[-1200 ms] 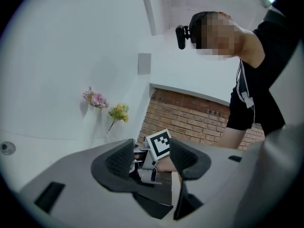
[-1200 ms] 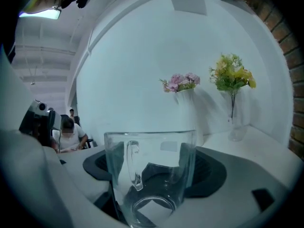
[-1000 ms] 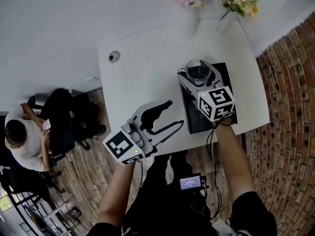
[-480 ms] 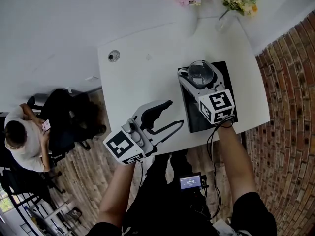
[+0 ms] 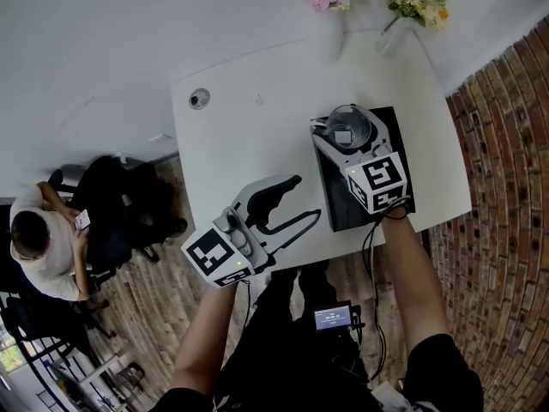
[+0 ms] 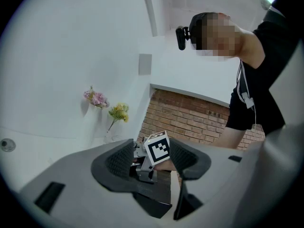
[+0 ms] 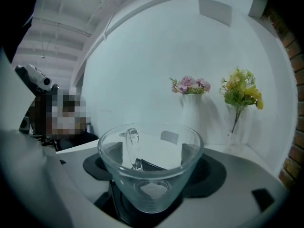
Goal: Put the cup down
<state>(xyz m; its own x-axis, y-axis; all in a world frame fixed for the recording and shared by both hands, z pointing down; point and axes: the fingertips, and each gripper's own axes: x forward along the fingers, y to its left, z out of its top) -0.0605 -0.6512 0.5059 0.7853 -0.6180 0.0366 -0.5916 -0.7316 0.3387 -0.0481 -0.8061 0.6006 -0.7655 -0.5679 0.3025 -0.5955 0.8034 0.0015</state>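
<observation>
Now one empty clear glass cup (image 7: 151,175) sits clamped in the right gripper (image 5: 346,132); the left gripper (image 5: 305,197) gapes wide.

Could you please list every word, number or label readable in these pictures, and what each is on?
No text here is legible.
Small lit screen, bottom centre of the head view: characters too small to read.
White cube with black square markers, left: pattern only, no letters.
Matching cube, right: pattern only.
Clear glass cup: no print.

No words or numbers can be read; the small screen (image 5: 331,318) at the person's waist is too tiny.
</observation>
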